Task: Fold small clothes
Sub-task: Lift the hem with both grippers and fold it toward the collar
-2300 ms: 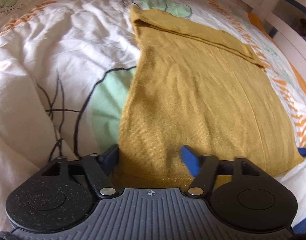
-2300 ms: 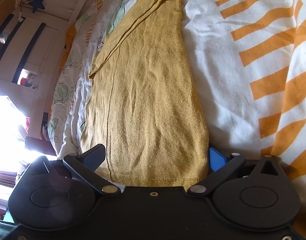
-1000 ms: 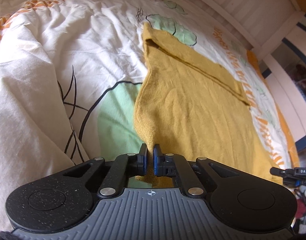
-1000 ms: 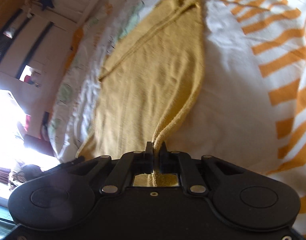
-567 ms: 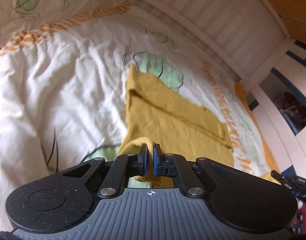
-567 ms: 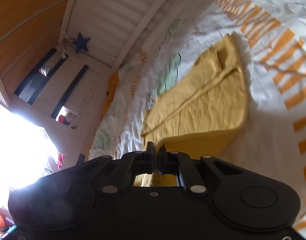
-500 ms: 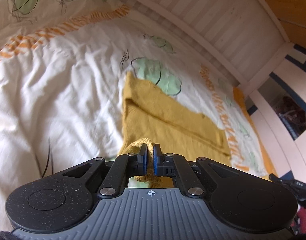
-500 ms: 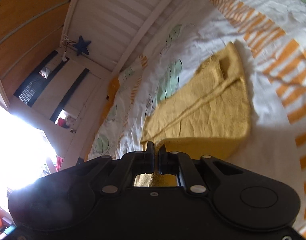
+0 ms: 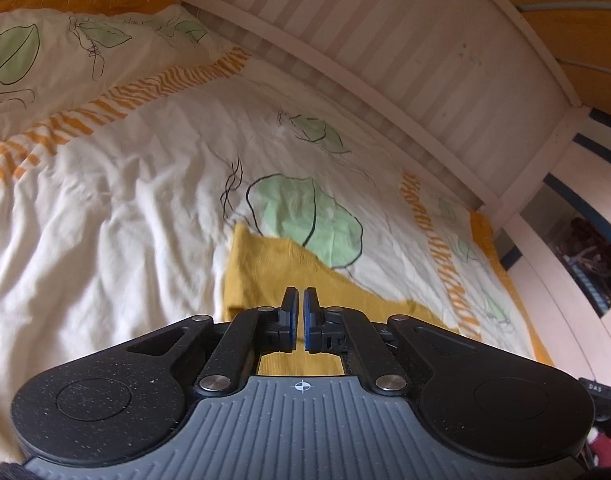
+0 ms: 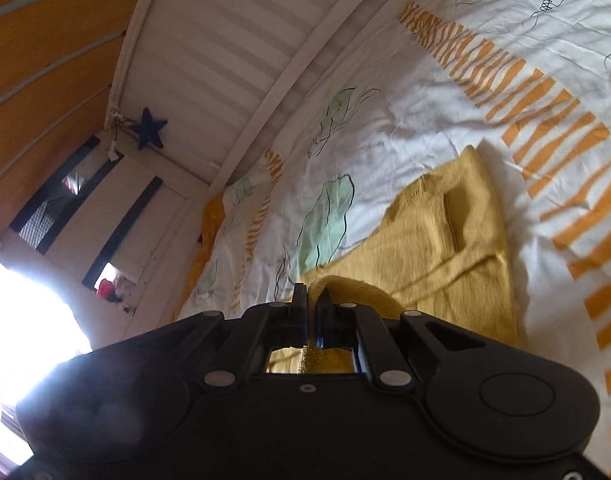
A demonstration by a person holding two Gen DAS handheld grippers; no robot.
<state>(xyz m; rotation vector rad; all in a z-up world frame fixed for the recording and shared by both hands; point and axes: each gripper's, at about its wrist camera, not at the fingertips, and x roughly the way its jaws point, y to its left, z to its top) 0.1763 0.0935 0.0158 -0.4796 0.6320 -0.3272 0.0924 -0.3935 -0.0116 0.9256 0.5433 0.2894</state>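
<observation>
Mustard-yellow knit garment [image 10: 457,248] lies on the duvet [image 9: 105,208], part folded; in the right wrist view its far end sits toward 2 o'clock from the tool, with a flat folded layer and a darker slot-like crease near the top. Near edge is lifted off the bed: a rolled hem arcs up out of the cloth at about 1 o'clock of the jaws and runs down between them. Right gripper [image 10: 311,308] is clamped tight on that hem, yellow cloth showing in the window just behind the pads. In the left wrist view the same garment [image 9: 265,272] spreads from 11 o'clock to 3 o'clock beyond the tool, and more yellow shows through the window under the linkage. Left gripper [image 9: 300,308] is closed down to a thin slit; no cloth is visible in the slit itself, so whether it has hold of the garment cannot be told. Duvet is white, creased, printed with green leaves and orange stripe bands. White slatted bed rail [image 9: 385,40] runs along the far side at 12 to 2 o'clock. Dark blue star [image 10: 148,128] hangs on the post at 10 o'clock in the right wrist view.
</observation>
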